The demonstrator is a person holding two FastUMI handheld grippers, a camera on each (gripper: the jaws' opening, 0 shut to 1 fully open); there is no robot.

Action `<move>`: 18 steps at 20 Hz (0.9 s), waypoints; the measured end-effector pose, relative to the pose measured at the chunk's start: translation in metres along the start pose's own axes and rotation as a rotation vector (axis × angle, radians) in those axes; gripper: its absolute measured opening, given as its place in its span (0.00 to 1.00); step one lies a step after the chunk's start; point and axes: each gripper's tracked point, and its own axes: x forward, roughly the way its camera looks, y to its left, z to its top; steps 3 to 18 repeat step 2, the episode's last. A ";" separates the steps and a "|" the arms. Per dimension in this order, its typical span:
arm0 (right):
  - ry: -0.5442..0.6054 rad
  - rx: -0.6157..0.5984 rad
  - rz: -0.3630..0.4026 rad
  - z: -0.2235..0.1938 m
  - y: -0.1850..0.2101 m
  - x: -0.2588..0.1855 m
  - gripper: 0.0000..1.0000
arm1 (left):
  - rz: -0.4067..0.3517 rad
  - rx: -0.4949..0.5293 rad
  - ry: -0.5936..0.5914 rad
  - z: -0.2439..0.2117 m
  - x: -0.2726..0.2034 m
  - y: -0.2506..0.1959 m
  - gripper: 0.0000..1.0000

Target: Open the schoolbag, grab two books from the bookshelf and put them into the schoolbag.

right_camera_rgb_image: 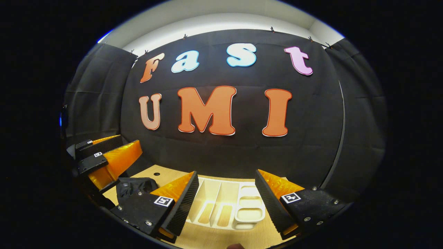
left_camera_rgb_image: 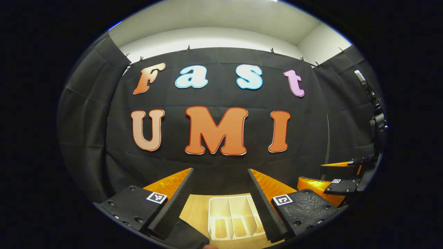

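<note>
A white divided bookshelf (left_camera_rgb_image: 231, 218) lies flat on the wooden table (left_camera_rgb_image: 193, 207), seen between my left gripper's fingers. My left gripper (left_camera_rgb_image: 220, 174) is open above the table and holds nothing. In the right gripper view the same bookshelf (right_camera_rgb_image: 225, 205) sits between the open, empty fingers of my right gripper (right_camera_rgb_image: 226, 174). A black schoolbag (right_camera_rgb_image: 135, 186) lies on the table left of the shelf, partly behind my right gripper's left finger. Its dark edge (left_camera_rgb_image: 188, 237) shows at the bottom of the left gripper view. Both grippers hover side by side, facing the booth wall.
The right gripper (left_camera_rgb_image: 311, 173) shows at the right edge of the left gripper view. The left gripper (right_camera_rgb_image: 129, 140) shows at the left of the right gripper view. Black cloth walls close the booth behind and at both sides. A small hole (right_camera_rgb_image: 156, 173) marks the tabletop (right_camera_rgb_image: 207, 235).
</note>
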 end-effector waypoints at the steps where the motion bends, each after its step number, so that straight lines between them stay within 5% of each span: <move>1: 0.009 0.007 -0.014 -0.001 0.000 0.002 0.98 | -0.008 0.004 0.013 -0.002 0.003 0.003 0.95; 18: 0.003 0.010 -0.009 0.001 0.005 0.003 0.98 | -0.025 0.003 0.000 -0.001 0.006 0.003 0.92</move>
